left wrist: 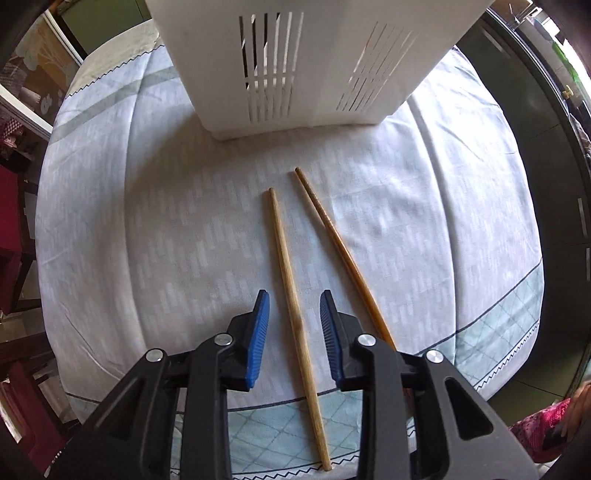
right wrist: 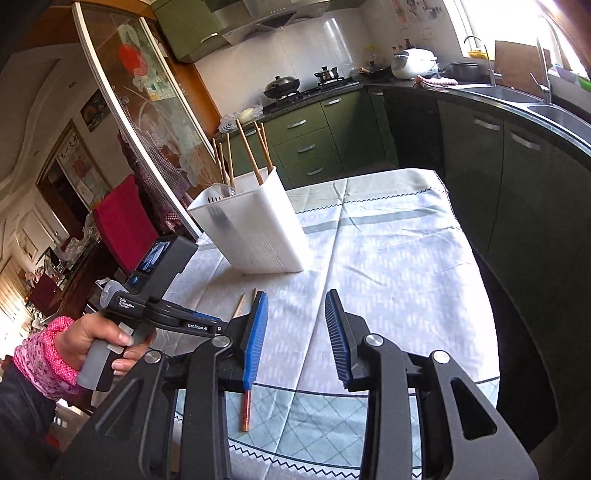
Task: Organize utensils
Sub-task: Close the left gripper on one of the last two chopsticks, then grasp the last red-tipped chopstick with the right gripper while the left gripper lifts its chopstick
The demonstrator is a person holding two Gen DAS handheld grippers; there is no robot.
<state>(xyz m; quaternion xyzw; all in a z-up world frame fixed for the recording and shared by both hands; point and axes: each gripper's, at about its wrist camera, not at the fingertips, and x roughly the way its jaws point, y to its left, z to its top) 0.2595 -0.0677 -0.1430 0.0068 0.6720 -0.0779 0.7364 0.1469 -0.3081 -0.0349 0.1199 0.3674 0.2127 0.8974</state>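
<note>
Left tongs (left wrist: 294, 306) hang wide apart astride the pale chopstick (left wrist: 291, 295) on the tabletop (left wrist: 147, 240), lined up for a pinch; the darker chopstick (left wrist: 332, 229) lies just beside. Right tongs (right wrist: 297, 314) gape empty, clear of the white holder (right wrist: 258, 229) where more chopsticks stand.

Bright daylight from the window (right wrist: 491, 22), blown-out glare there, sharp focus, strong fisheye edge curvature

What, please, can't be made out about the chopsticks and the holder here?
- Left wrist view: the white utensil holder is cut off by the top edge, hiding its contents.
- Left wrist view: the darker chopstick runs under the left gripper, hiding its near end.
- Right wrist view: the right gripper covers most of both chopsticks.
</note>
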